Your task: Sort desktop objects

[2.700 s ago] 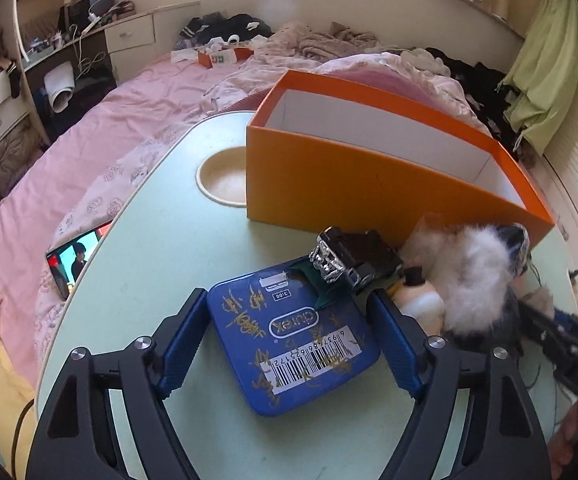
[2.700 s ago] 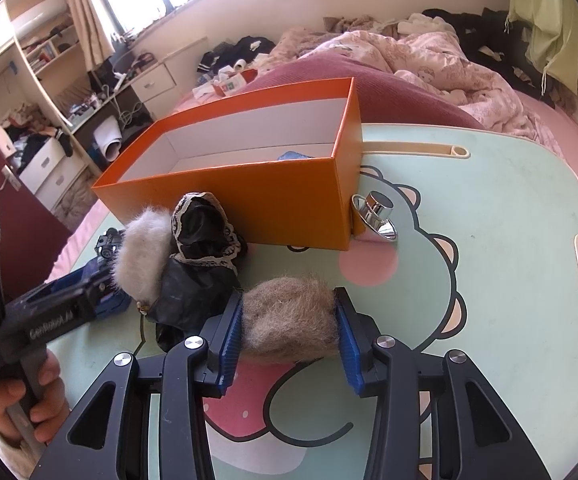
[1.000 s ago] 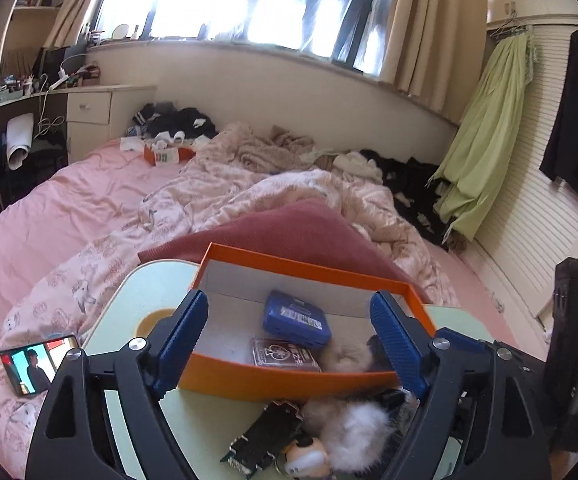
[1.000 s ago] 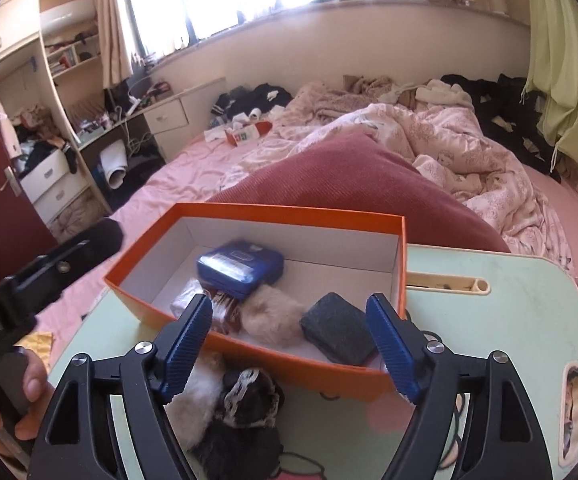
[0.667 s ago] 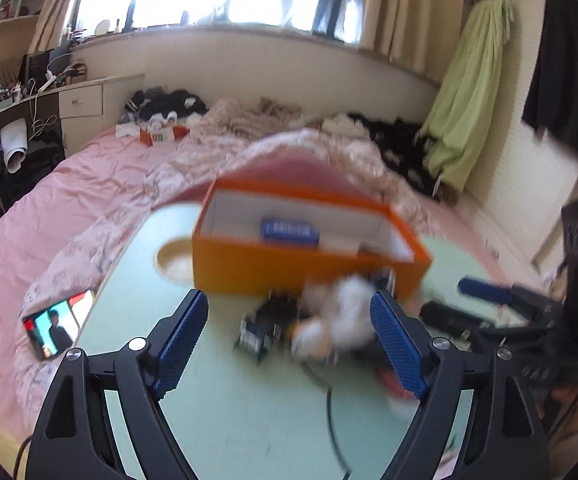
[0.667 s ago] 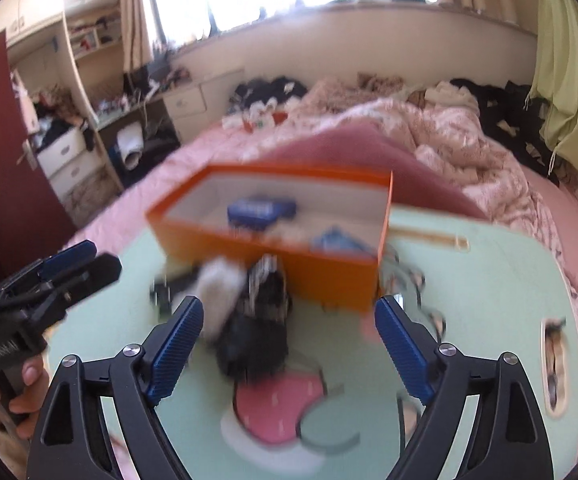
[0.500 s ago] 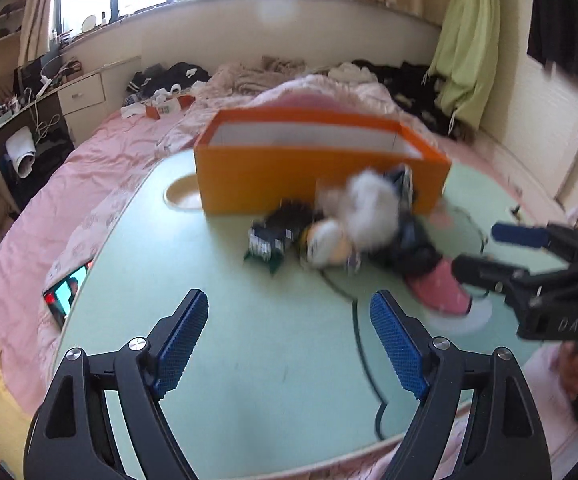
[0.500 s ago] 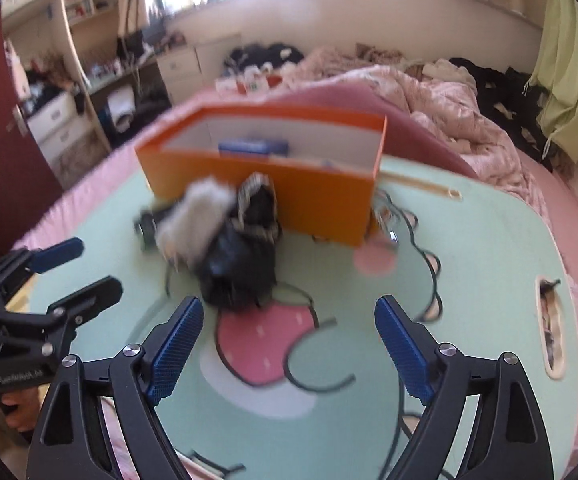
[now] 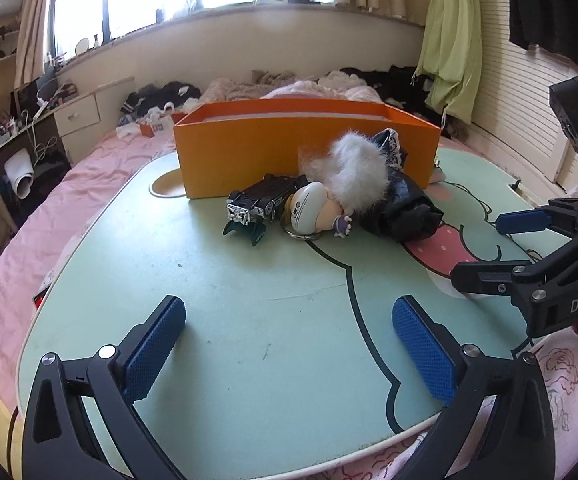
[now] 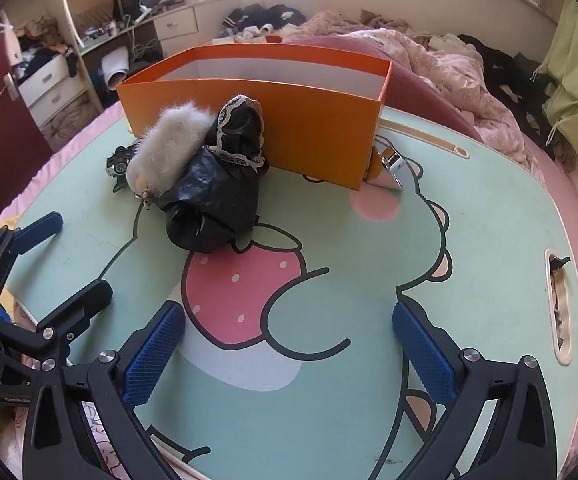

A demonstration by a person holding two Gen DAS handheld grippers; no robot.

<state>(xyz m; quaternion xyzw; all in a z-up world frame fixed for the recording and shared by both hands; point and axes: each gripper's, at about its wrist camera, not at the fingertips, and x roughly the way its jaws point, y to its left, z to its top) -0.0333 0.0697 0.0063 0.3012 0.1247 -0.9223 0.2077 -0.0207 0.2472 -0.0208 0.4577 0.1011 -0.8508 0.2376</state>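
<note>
Both the left gripper [image 9: 289,344] and right gripper [image 10: 289,350] gape wide, empty, near the table's [image 9: 249,320] front edge; toy car [image 9: 261,200], doll keychain [image 9: 313,212], white pompom [image 9: 357,172] and black bag [image 10: 213,200] lie unsorted against the orange box [image 10: 321,120] toward the far edge; its contents are hidden.

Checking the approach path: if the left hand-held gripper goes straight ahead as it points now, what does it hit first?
Bare table first, then probably the doll keychain beside the toy car, before the orange box. Depth is unclear.
</note>
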